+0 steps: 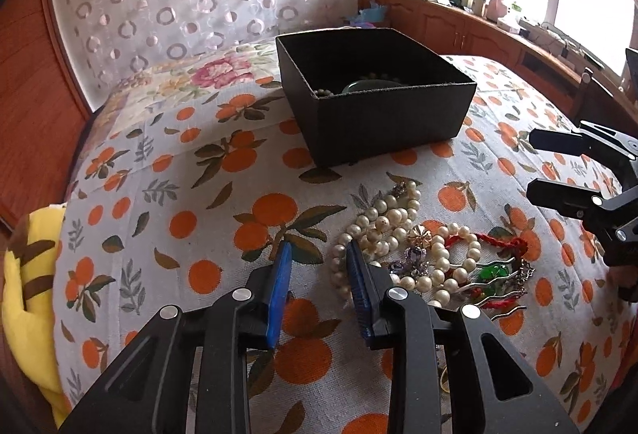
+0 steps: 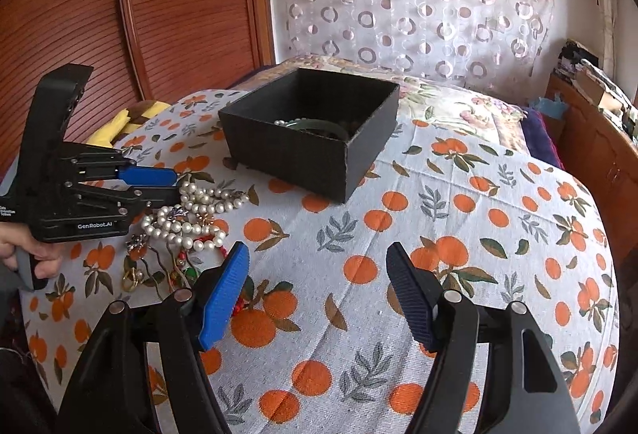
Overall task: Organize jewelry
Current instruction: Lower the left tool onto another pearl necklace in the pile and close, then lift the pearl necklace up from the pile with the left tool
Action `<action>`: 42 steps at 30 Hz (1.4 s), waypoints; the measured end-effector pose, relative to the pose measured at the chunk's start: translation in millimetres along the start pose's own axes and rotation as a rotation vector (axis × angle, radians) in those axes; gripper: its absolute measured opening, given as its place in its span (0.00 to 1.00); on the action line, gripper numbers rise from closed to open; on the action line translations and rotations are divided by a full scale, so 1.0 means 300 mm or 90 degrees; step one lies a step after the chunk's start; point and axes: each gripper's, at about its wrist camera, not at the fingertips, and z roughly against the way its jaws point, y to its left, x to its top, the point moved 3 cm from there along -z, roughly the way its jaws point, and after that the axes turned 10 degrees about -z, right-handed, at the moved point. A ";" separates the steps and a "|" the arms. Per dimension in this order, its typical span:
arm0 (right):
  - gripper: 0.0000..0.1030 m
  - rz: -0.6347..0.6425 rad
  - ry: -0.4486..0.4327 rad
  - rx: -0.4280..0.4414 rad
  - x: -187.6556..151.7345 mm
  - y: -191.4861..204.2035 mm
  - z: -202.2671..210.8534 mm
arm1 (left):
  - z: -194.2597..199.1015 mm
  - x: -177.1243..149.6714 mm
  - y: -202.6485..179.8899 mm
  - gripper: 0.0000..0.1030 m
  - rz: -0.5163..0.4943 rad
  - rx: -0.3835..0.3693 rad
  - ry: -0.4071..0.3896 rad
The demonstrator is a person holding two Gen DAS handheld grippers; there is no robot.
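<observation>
So the left hand-held gripper point(image 1: 317, 254) is sitting low over the bed with its blue pads point(image 1: 279, 290) spread apart and nothing between them, its right pad right at the edge of the pearl strands point(image 1: 382, 222). My guess is it's lined up there to pinch the next strand, since that's the nearest loose end of the heap. The right hand-held gripper point(image 2: 317, 258) is open too, wide, and empty, hovering over bare bedspread point(image 2: 359, 226) off to the side of the pile, probably kept out of the way so the two don't bump. The jewelry pile point(image 1: 434, 262) is a proper tangle: pearls on top, a gold flower-shaped piece point(image 1: 420, 236), a purple stone bit point(image 1: 414, 258), red cord point(image 1: 506, 242), something green point(image 1: 494, 270) and wavy silver hair sticks point(image 1: 494, 286) all lying across each other, so I'd expect whatever gets lifted to drag a neighbour along. Past the pile sits the open black box point(image 1: 375, 107), near but not touching it, and it already has a greenish bangle point(image 2: 319, 125) and some beads in it, so that's clearly where things go, with most of the sorting not yet done. Box being lidless and close by makes sense, short carry and an easy drop. There's a yellow plush thing point(image 1: 28, 266) at the bed's far-left edge, not part of this.
</observation>
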 end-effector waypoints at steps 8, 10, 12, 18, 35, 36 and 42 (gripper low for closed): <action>0.71 -0.015 -0.002 -0.014 0.003 -0.021 -0.002 | -0.005 0.018 -0.023 0.07 -0.008 -0.011 0.007; 0.71 -0.018 -0.002 -0.015 0.003 -0.025 -0.001 | -0.008 0.026 -0.024 0.06 -0.011 -0.006 0.014; 0.71 -0.021 0.000 -0.018 0.003 -0.031 -0.003 | -0.003 0.032 -0.024 0.06 -0.007 -0.004 0.011; 0.69 -0.030 -0.006 -0.020 0.005 -0.042 0.002 | 0.138 0.107 -0.016 0.06 0.020 0.005 -0.068; 0.69 -0.027 -0.003 -0.026 0.003 -0.037 -0.007 | 0.498 0.265 -0.022 0.06 0.030 0.038 -0.241; 0.69 -0.025 -0.003 -0.026 0.003 -0.036 -0.008 | 0.513 0.266 -0.010 0.06 0.034 0.040 -0.247; 0.69 -0.010 -0.004 -0.022 0.004 -0.018 -0.010 | 0.593 0.265 0.048 0.06 0.053 0.059 -0.278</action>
